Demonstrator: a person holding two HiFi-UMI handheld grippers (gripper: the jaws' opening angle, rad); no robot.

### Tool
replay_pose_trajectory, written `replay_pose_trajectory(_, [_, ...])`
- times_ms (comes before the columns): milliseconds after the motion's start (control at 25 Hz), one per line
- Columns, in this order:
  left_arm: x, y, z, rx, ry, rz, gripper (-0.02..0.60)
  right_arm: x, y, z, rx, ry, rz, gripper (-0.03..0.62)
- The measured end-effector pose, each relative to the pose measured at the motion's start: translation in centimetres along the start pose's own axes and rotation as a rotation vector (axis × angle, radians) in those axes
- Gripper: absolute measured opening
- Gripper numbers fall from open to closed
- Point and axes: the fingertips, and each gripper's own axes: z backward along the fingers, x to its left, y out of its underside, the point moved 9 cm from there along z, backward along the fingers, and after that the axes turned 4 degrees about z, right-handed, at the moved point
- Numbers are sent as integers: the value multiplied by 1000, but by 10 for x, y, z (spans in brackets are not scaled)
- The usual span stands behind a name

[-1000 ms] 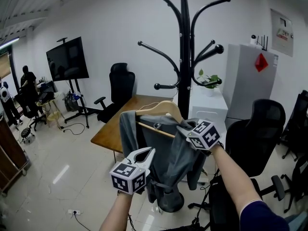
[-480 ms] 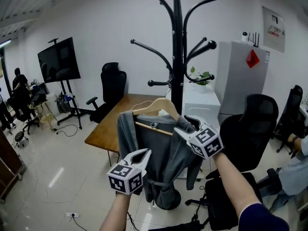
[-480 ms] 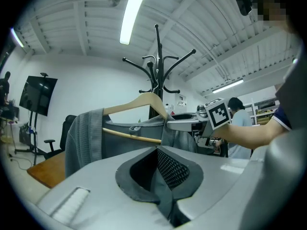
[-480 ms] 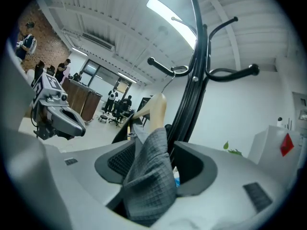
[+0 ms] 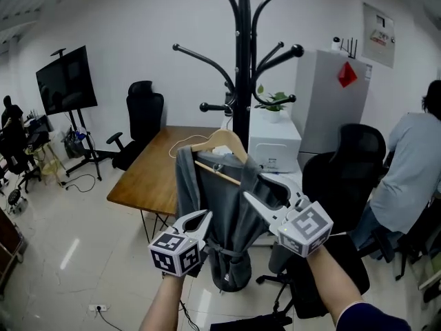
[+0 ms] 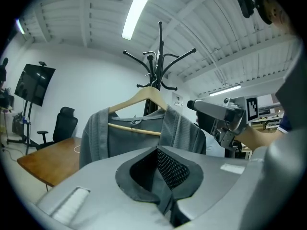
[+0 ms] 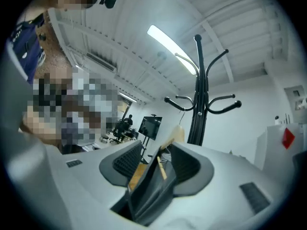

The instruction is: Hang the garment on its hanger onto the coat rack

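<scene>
No legible writing
I read nothing: the wall notice (image 5: 378, 25) and the red diamond sticker (image 5: 346, 74) on the cabinet (image 5: 322, 105) were too small.

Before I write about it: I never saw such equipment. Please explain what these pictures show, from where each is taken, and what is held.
A person holds a two-jaw gripper in each hand. One picture comes from a camera on the person's head; the other two come from cameras riding on the grippers, looking along their jaws. The left gripper is shut on the lower part of a grey garment on a wooden hanger. The right gripper has its jaws apart and closing, with the garment's shoulder and the hanger's end between them. Behind stands the black coat rack; whether the hanger's hook is on it, I cannot tell.
</scene>
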Motion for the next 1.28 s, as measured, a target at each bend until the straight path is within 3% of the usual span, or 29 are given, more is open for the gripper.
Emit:
replay_pose_trajectory(240, [-16,-6,-2,-13,57,-13,-14,29,30,0,47,-59,-211,22])
replay_pose_trajectory(320, [-21,-7,-1,-14,71,-18,-14,37,40,1,62,-61,-273,-2])
replay_pose_trajectory(640, [-33,0,3,5,96,-12,-14,61,63,4,66,-47,-419,3])
replay_pose_trajectory(1280, [-40,8,6,1,89,5,-14,66,63,8,80,-68,-412,3])
